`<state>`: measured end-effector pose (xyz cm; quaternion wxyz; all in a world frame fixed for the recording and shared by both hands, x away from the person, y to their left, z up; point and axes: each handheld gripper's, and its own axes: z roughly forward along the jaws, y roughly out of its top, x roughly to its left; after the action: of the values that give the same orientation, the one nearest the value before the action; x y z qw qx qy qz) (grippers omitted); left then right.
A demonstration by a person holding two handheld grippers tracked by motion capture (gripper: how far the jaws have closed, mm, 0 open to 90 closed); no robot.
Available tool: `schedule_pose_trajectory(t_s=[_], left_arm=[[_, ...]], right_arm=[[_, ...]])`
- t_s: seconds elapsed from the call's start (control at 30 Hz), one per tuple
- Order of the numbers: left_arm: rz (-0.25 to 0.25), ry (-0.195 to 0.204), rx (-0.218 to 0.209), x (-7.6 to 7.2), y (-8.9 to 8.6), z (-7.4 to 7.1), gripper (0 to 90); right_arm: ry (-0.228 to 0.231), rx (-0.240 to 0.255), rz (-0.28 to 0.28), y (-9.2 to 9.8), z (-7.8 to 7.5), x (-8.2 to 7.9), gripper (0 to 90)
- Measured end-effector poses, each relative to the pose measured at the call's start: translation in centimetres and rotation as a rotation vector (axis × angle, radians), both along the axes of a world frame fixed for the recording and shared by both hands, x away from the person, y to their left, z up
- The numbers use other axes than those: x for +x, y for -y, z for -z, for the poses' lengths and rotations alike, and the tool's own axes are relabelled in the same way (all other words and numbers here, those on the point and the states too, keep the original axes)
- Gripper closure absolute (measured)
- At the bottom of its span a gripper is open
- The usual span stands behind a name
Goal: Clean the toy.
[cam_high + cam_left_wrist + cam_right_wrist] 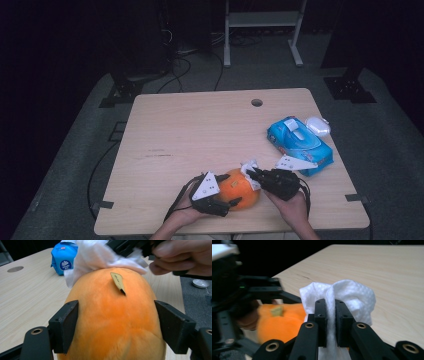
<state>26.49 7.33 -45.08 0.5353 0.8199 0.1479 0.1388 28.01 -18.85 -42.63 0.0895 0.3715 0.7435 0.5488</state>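
Note:
An orange plush fruit (240,191) with a small tan stem tab lies near the table's front edge. My left gripper (231,194) grips it from the left, and in the left gripper view both pads press into its sides (110,315). My right gripper (251,173) is shut on a crumpled white wipe (248,166) and holds it against the top right of the fruit. In the right gripper view the wipe (352,295) is pinched between the two jaws (331,312), with the fruit (279,322) behind on the left. The wipe (95,257) covers the fruit's far end.
A blue pack of wipes (300,145) lies at the right of the wooden table (200,130), with a white oval lid (318,126) behind it. A cable hole (256,102) sits near the far edge. Beyond the table are dark stands and cables.

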Motion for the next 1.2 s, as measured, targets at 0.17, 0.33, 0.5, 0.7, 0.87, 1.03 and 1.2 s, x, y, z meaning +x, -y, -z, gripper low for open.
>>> schedule_pose_trajectory(t_s=[0.17, 0.33, 0.5, 0.7, 0.87, 1.03, 1.2], left_arm=[[0.01, 0.005, 0.002, 0.0, 0.1, 0.0, 23.5], [0.014, 0.008, 0.003, 0.0, 0.2, 0.1, 23.7], [0.009, 0.01, 0.001, 0.0, 0.1, 0.0, 23.5], [-0.002, -0.004, -0.013, 0.2, -0.4, -0.1, 19.5], [-0.005, -0.003, -0.005, 0.2, -0.2, 0.0, 21.2], [-0.017, -0.002, -0.002, 0.2, -0.4, -0.1, 23.0], [-0.026, -0.015, -0.01, 0.7, -0.6, -0.1, 24.3]], right_arm=[[-0.025, -0.034, 0.054, 1.1, 0.9, 0.8, 80.7], [0.031, -0.046, 0.028, 0.3, -0.4, -0.3, 80.7], [0.078, -0.073, -0.026, -1.0, -1.0, -1.2, 80.7], [0.003, -0.043, 0.044, 1.0, 0.5, 0.3, 80.2], [0.041, -0.041, 0.017, 0.0, -0.5, -0.6, 80.5], [0.087, -0.057, -0.037, -1.4, -1.3, -1.5, 80.3], [0.021, -0.045, 0.026, 0.6, 0.2, -0.1, 79.9]])
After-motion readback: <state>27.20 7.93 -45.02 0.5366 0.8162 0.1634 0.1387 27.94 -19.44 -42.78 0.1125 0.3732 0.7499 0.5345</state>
